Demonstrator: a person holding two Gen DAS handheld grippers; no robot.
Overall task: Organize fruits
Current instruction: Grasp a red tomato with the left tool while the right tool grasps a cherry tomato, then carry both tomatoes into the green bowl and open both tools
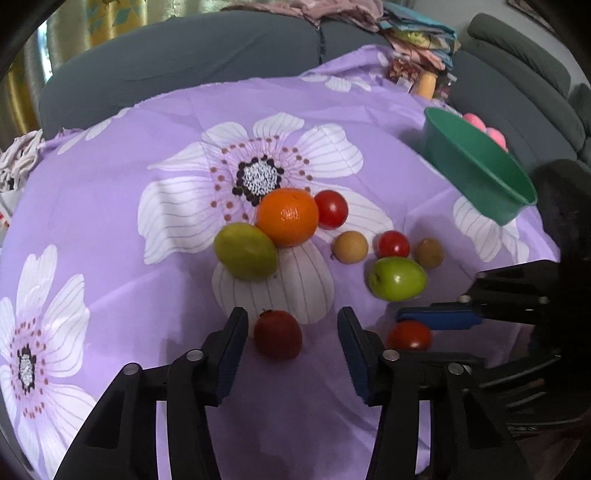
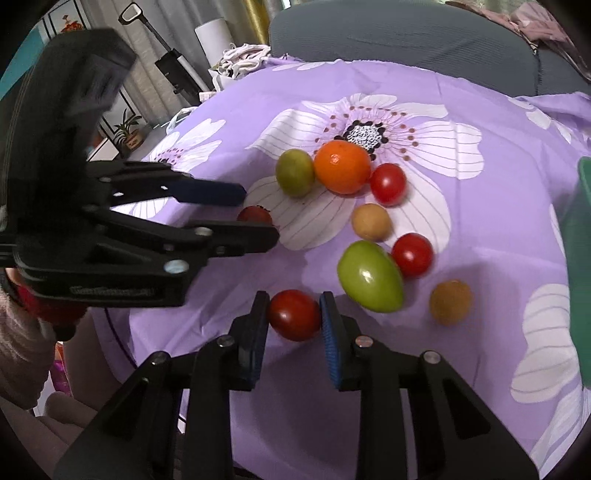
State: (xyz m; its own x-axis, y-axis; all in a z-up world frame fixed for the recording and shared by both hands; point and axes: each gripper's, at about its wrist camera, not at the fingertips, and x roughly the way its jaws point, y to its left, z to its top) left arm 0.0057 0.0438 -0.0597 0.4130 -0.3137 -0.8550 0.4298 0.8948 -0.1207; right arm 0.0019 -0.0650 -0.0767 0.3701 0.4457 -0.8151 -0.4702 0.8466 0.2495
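Note:
My left gripper (image 1: 292,319) stands open over the purple flowered cloth. A dark red fruit (image 1: 277,334) lies between its fingers, with a gap on each side. The right wrist view shows that same fruit (image 2: 254,215) between the left fingers (image 2: 221,194). My right gripper (image 2: 294,299) is shut on a red tomato (image 2: 294,314), its blue pads pressing both sides. Loose on the cloth lie an orange (image 1: 287,216), two green fruits (image 1: 245,256) (image 1: 397,278), two cherry tomatoes (image 1: 331,208) (image 1: 393,243) and two small brown fruits (image 1: 350,246) (image 1: 429,252).
A green bowl (image 1: 476,166) stands at the cloth's right edge with pink round things (image 1: 480,123) behind it. A grey sofa (image 1: 184,62) curves behind the table, with piled fabrics (image 1: 413,33) on it. A sleeve (image 2: 22,350) shows at lower left.

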